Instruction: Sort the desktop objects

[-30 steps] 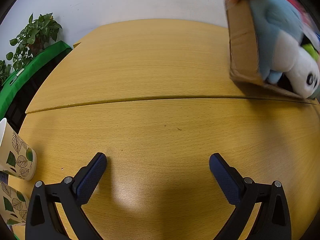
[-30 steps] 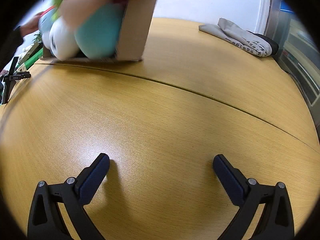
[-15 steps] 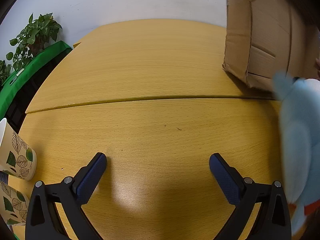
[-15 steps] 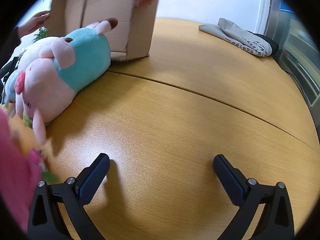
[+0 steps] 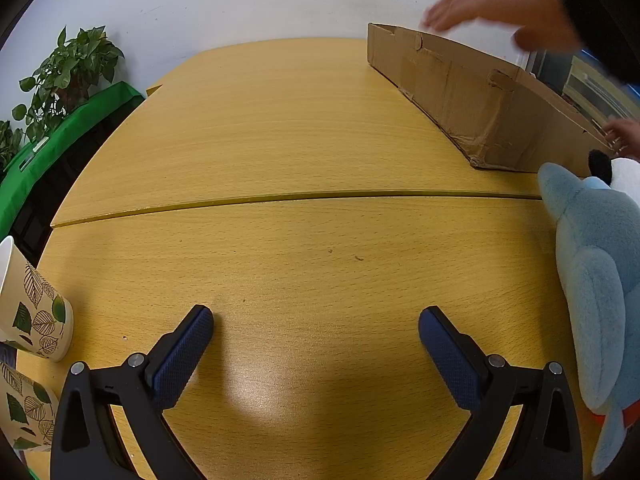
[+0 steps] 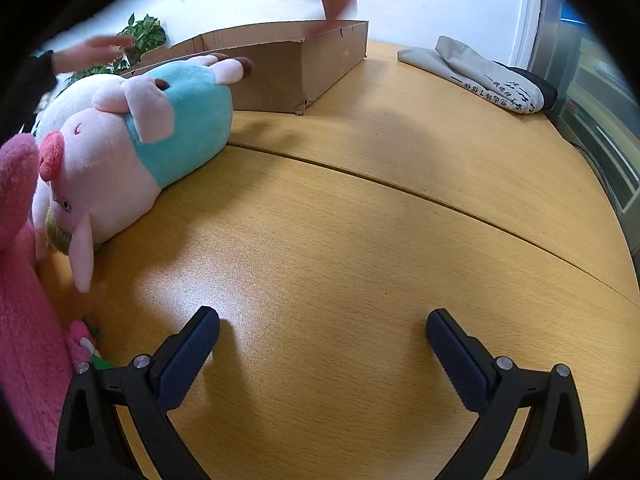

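A cardboard box [image 5: 472,92] stands upright on the wooden table [image 5: 280,140], also in the right wrist view [image 6: 280,68]. A person's hands [image 5: 500,12] hover over it. A blue plush [image 5: 596,280] lies at the right edge of the left wrist view, with a panda plush [image 5: 624,172] behind it. A pink pig plush in a teal shirt [image 6: 132,148] lies left in the right wrist view, beside a pink plush [image 6: 24,320]. My left gripper [image 5: 316,328] and right gripper [image 6: 322,330] are open and empty, low over the table.
Two leaf-print paper cups [image 5: 32,316] stand at the table's left edge. A potted plant [image 5: 68,76] and green cloth [image 5: 60,132] are beyond it. A grey folded bag [image 6: 492,76] lies at the far right of the table.
The person tipped the box, the plush toys spilled onto the table, and the box now stands upright. Neither gripper has moved.
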`<state>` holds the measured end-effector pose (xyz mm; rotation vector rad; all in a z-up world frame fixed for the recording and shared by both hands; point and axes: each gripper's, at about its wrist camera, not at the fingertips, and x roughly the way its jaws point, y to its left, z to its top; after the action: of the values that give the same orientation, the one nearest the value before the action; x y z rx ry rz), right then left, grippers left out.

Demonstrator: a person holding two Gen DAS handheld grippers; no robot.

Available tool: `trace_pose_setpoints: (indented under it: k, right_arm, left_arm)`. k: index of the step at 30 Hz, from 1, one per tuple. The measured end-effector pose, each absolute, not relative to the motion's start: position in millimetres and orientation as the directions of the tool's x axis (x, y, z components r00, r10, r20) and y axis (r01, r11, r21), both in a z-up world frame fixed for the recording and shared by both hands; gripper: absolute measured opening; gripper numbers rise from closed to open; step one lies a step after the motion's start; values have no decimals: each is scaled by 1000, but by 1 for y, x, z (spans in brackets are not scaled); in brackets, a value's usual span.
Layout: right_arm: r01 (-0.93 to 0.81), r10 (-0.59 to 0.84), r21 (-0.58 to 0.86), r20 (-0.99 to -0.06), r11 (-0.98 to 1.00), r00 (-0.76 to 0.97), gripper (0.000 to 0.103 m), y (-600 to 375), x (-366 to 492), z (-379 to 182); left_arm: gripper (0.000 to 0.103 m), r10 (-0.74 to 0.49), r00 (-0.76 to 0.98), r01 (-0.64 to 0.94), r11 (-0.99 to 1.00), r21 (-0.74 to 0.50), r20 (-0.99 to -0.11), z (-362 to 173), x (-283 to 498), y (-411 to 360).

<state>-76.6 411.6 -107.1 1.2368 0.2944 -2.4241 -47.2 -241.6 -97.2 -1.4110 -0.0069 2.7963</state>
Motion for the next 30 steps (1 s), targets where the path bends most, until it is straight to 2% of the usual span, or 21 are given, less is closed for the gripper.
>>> trace_pose_setpoints:
  k: [30]
  right_arm:
    - [441,-254,-6,-811,-898,-527,103,410,-77,-107]
  left_arm:
    - [103,13,-592,-11,-1000,-9,-806,-95,-43,-243]
